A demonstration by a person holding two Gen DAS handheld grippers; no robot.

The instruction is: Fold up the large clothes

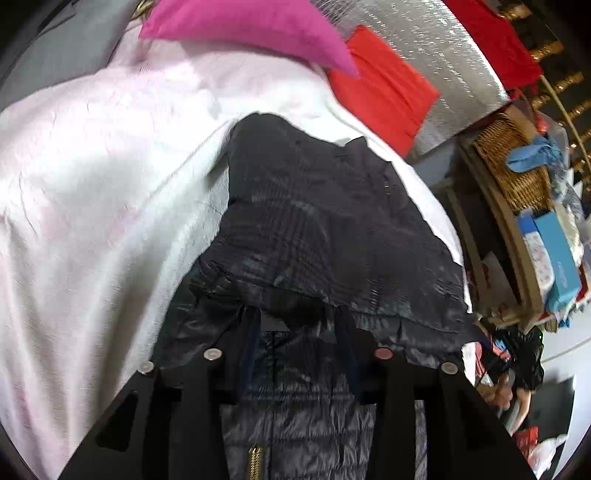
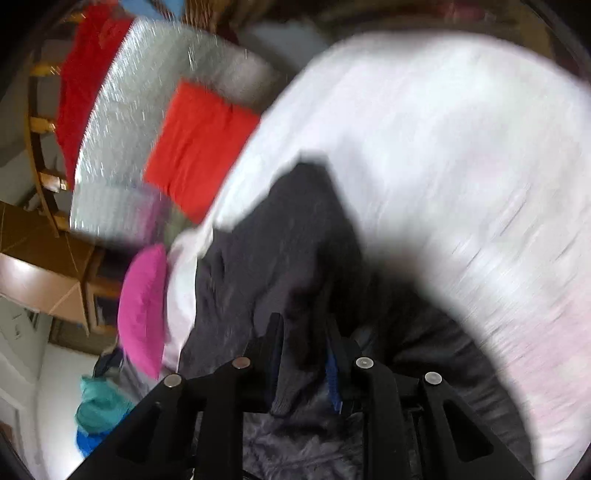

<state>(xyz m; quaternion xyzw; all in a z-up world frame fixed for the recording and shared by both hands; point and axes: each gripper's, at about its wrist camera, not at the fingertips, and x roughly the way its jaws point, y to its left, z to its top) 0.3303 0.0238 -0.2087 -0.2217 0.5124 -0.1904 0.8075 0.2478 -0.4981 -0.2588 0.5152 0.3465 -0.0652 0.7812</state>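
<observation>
A dark quilted jacket (image 1: 325, 221) lies on a white bed cover (image 1: 92, 221), filling the middle and lower part of the left wrist view, and it reads as a rumpled heap, not a flat shape, so I judge the fold to be at an early stage. The left gripper (image 1: 295, 325) sits at the bottom centre with its jaws partly apart and shiny dark fabric bunched between them; the pads seem to be pinching a fold of that fabric, though the cloth is too dark to be sure how firmly. In the right wrist view, heavily blurred, the right gripper (image 2: 304, 343) at the bottom centre has its jaws fairly close together with a strip of the jacket (image 2: 280, 236) running up between them, and it looks clamped on that cloth. Both grips appear to be on the garment's near edge, with a zip showing at the bottom of the left view. No tidy crease, no squared stack, no sleeve tucked in is visible. Still to do, by my reading: spread it flat, bring the sides in, and double it over. A magenta cushion (image 1: 243, 29) and a red cushion (image 1: 380, 88) lie at the top of the frame, beyond the jacket
</observation>
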